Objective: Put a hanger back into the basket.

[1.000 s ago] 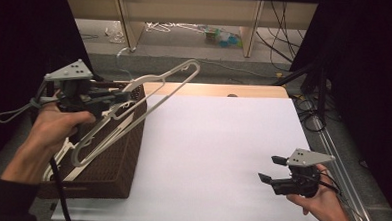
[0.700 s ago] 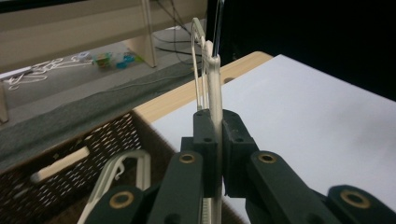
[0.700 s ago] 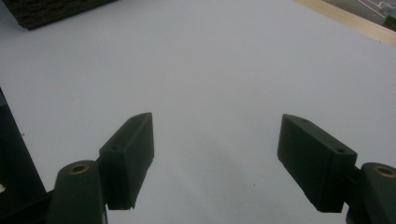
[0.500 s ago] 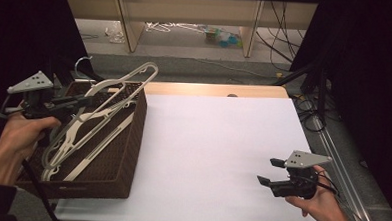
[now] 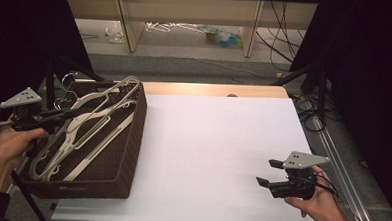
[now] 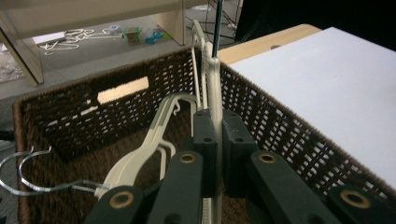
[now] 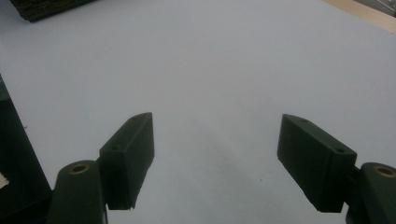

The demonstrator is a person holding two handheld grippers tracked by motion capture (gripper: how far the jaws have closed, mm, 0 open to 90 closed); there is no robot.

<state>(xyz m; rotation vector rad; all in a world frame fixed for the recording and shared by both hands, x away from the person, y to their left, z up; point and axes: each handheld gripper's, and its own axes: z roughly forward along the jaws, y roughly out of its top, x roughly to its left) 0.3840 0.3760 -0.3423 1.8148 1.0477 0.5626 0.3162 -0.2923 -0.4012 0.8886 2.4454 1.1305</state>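
Observation:
A white plastic hanger [image 5: 106, 97] lies slanted across the top of a dark brown wicker basket [image 5: 116, 162] at the table's left. My left gripper [image 5: 63, 114] is shut on it near its hook end. In the left gripper view the jaws [image 6: 215, 128] pinch the hanger's white neck [image 6: 214, 81], with its metal hook rising above the basket rim. More white hangers [image 6: 144, 149] rest inside the basket. My right gripper [image 5: 270, 172] hovers open over the white tabletop [image 5: 217, 141] near the front right corner, with nothing between its jaws [image 7: 217, 154].
A loose metal hook [image 6: 25, 179] pokes out at the basket's left side. The wooden table edge [image 5: 210, 89] runs along the back. Cables and stand legs [image 5: 310, 95] crowd the right. Shelving with clutter [image 5: 187, 30] sits on the floor beyond.
My left gripper has carried the hanger to the left and down, from raised over the basket's right edge to lying low across the basket. The right gripper has barely moved.

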